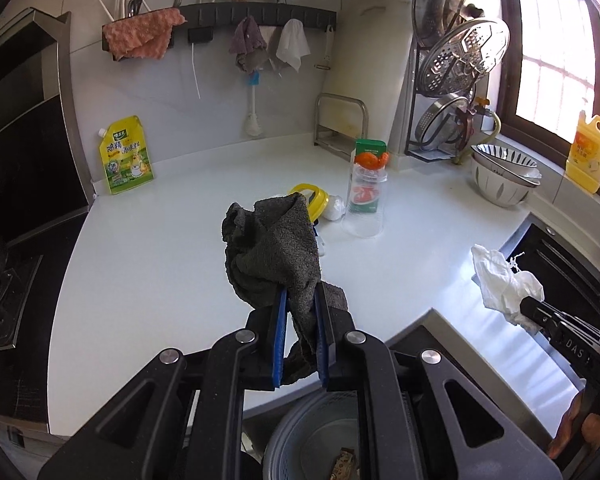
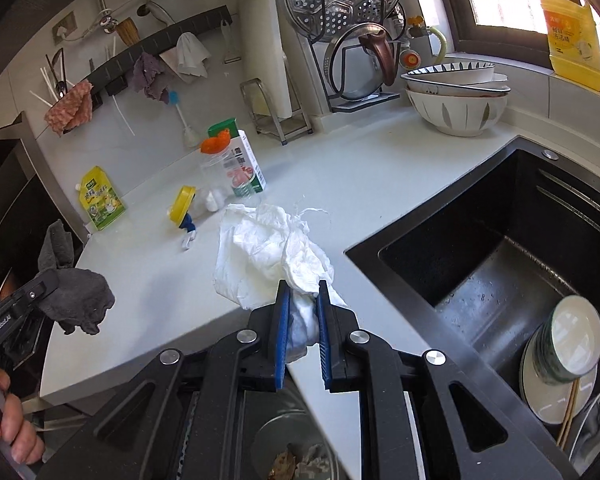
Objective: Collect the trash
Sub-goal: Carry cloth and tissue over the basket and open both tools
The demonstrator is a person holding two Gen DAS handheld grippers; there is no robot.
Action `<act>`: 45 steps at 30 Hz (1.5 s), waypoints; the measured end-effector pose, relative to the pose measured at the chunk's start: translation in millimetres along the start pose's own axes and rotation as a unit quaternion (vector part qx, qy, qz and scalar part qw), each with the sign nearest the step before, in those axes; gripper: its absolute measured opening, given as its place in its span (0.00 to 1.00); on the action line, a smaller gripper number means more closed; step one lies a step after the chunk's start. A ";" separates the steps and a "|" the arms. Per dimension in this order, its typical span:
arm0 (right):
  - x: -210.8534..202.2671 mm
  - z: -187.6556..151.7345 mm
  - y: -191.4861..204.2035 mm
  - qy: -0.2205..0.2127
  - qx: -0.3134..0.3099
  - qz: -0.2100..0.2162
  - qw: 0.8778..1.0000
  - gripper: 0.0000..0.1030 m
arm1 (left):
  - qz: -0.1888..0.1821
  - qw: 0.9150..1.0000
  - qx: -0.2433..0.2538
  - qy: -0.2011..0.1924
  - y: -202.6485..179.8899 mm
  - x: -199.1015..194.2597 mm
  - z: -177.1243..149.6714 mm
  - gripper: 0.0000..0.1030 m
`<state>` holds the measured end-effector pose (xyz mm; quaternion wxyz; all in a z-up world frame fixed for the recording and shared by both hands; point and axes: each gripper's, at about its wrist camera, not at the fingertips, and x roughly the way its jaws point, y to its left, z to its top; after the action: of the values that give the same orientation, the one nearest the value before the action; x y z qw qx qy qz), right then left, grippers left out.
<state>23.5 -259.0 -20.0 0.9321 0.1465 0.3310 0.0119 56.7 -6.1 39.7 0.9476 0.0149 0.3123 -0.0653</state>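
Note:
My left gripper (image 1: pixel 301 300) is shut on a dark grey rag (image 1: pixel 273 252) and holds it above the white counter's front edge; the rag also shows in the right wrist view (image 2: pixel 73 290). My right gripper (image 2: pixel 303 294) is shut on a crumpled white tissue (image 2: pixel 267 254), which also shows in the left wrist view (image 1: pixel 502 282). A grey bin (image 1: pixel 312 440) with scraps stands below the counter edge, under both grippers; it also shows in the right wrist view (image 2: pixel 291 444).
On the counter (image 1: pixel 159 272) stand a clear bottle (image 1: pixel 366 200), a juice carton (image 1: pixel 370 152), a yellow-lidded jar (image 1: pixel 312 198) on its side and a yellow pouch (image 1: pixel 125 156). Stacked bowls (image 2: pixel 456 96) sit by the black sink (image 2: pixel 500 264), which holds dishes. A stove is at left.

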 end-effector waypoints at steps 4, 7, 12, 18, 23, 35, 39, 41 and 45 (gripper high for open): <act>-22.4 -33.0 17.4 0.007 -0.011 -0.001 1.000 0.13 | -0.010 1.000 0.005 0.005 -1.6 -10.1 -26.1 0.12; -35.8 -55.6 25.9 0.008 -0.014 -0.003 1.000 0.13 | -0.019 1.000 0.019 0.009 -6.7 -17.9 -47.4 0.12; -47.5 -88.0 30.2 0.015 -0.010 -0.004 1.000 0.13 | -0.042 0.998 0.030 0.026 -14.0 -25.6 -81.2 0.12; -51.2 -114.5 36.5 0.028 -0.013 -0.003 1.000 0.13 | -0.062 0.997 0.035 0.038 -21.8 -28.4 -111.6 0.12; -54.3 -136.1 39.1 0.033 -0.013 -0.003 0.999 0.13 | -0.062 0.996 0.037 0.051 -21.4 -29.5 -133.2 0.12; -55.1 -147.0 41.9 0.039 -0.017 -0.008 0.999 0.13 | -0.059 0.996 0.041 0.059 -23.4 -25.0 -140.6 0.13; -46.4 -149.5 41.5 0.050 -0.016 -0.007 0.999 0.13 | -0.057 0.995 0.042 0.069 -25.4 -17.3 -142.6 0.13; -41.1 -150.5 40.0 0.057 -0.014 -0.006 0.998 0.13 | -0.056 0.995 0.044 0.075 -26.6 -13.1 -143.7 0.13; -32.9 -150.3 37.4 0.066 -0.011 -0.005 0.998 0.13 | -0.059 0.993 0.043 0.090 -27.4 -4.1 -145.8 0.14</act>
<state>-92.6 -187.3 -100.2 0.9100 0.1332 0.3920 0.0206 -36.2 -22.7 -74.8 0.9088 0.0433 0.3931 -0.1329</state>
